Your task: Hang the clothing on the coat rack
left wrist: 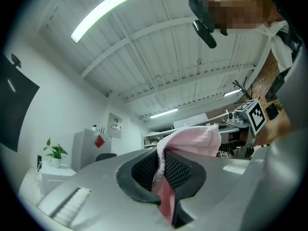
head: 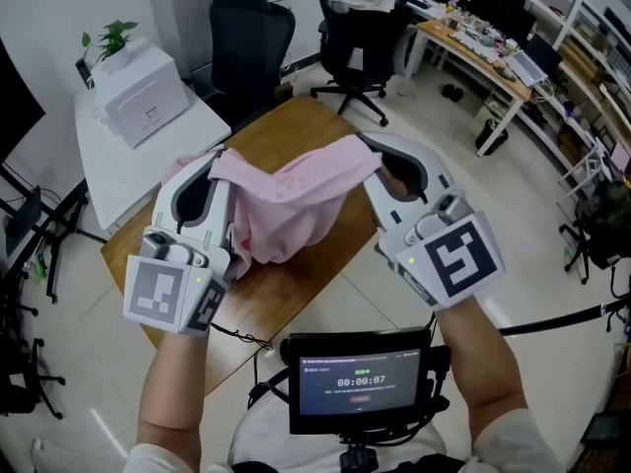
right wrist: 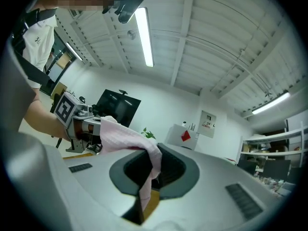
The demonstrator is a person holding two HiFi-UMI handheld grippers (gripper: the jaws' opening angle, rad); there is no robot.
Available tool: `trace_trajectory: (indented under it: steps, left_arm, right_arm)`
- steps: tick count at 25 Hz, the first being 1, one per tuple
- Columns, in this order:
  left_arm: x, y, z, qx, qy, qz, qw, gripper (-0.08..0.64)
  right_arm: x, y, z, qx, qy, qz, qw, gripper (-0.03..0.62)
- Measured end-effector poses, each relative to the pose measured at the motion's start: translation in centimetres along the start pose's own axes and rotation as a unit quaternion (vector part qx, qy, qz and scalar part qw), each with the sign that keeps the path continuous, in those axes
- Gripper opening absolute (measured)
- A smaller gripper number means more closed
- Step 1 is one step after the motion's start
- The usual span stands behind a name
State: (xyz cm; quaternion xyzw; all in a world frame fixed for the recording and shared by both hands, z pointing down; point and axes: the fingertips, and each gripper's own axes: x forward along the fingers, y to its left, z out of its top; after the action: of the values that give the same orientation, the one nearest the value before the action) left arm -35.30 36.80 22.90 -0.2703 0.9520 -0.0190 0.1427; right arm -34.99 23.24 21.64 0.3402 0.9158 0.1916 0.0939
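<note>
Head view: a pink garment (head: 286, 200) hangs stretched between two hand-held tools above a wooden tabletop (head: 296, 126), the left gripper (head: 219, 164) pinching one end of its upper edge and the right gripper (head: 375, 158) the other. The cloth's long axis runs side to side across the picture, from one gripper to the other, with that top edge drawn fairly straight and the rest sagging below it in a loose pouch toward the person. It appears to be clear of the tabletop, though the lowest fold cannot be told apart from the surface with certainty. No coat rack can be picked out among the office chairs and desks behind, so the pickup looks done, while carrying the garment to the rack and hanging it there is yet to come. Left gripper view: the left gripper (left wrist: 161, 172) is closed tight on a thin fold of the garment (left wrist: 192, 141), which rises out of the jaws and trails off to the right toward the other hand. Right gripper view: the right gripper (right wrist: 147, 174) is likewise clamped on a fold of the garment (right wrist: 125, 136), the cloth here leading out of the jaws and off to the left, with a short tail hanging down between them.
</note>
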Motion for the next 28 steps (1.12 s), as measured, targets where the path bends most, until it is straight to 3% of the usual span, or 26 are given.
trace_trajectory:
  steps: [12, 28]
  left_arm:
    - [4.3, -7.9, 2.7, -0.012, -0.017, -0.062, 0.9978, 0.02]
    - [10.3, -22.3, 5.7, -0.044, -0.047, -0.185, 0.9806, 0.02]
  right_arm:
    - [-7.3, -5.1, 0.6, -0.013, 0.003, -0.055, 0.998, 0.02]
    - [-20.9, -12.1, 1.5, -0.043, 0.018, -0.154, 0.987, 0.02]
